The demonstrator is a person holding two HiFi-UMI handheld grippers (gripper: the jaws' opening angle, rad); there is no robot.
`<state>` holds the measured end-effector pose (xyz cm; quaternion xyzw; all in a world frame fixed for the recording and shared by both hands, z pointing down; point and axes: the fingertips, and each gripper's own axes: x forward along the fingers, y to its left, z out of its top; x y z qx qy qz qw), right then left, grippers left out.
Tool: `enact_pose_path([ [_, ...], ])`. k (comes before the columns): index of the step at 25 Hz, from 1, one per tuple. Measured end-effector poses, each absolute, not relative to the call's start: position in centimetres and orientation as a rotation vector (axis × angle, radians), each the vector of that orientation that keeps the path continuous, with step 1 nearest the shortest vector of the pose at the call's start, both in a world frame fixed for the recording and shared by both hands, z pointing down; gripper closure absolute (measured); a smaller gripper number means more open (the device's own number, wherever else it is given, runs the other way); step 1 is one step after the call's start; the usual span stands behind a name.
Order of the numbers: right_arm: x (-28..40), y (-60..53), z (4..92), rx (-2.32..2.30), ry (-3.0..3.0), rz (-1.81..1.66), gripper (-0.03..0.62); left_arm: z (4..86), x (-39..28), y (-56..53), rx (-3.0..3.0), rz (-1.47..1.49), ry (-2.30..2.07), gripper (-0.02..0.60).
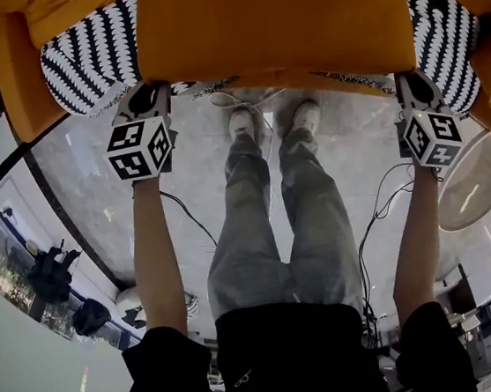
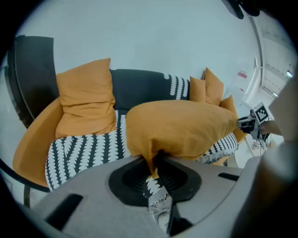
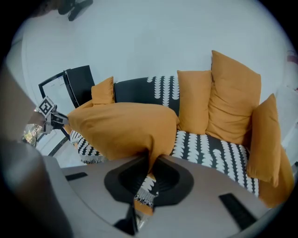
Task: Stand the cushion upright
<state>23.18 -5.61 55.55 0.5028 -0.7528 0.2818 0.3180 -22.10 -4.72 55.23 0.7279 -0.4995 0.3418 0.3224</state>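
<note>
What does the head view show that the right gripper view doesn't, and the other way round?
Only the head view: the person's legs and shoes, seen from above. Only the right gripper view: the sofa's dark backrest, a black chair-like frame beside it, and a close look at the right gripper shut on a corner of the orange cushion. Both: that cushion and the black-and-white patterned seat cover.

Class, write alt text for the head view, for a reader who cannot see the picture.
A person grips a large orange cushion by its two near corners, one in the left hand-held gripper, one in the right hand-held gripper. Behind it lies a sofa's black-and-white patterned seat; the person's legs show on the floor below.
</note>
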Motion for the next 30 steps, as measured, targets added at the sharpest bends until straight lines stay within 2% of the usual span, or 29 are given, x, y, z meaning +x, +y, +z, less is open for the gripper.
enact_pose_path([
  [17, 23.0, -19.1, 49.7, 1.503, -2.150, 0.624, 0.563, 49.4, -21.9, -17.9, 2.063, 0.790, -1.448, 0.529],
  [24, 20.4, -25.4, 49.9, 1.575, -2.233, 0.644, 0.563, 48.6, -24.2, -23.4, 2.108, 0.804, -1.486, 0.529],
  [30, 23.6, -29.5, 48.0, 1.663, -2.206, 0.685, 0.563, 46.6, -21.0, -28.2, 2.092, 0.742, -1.490, 0.529],
])
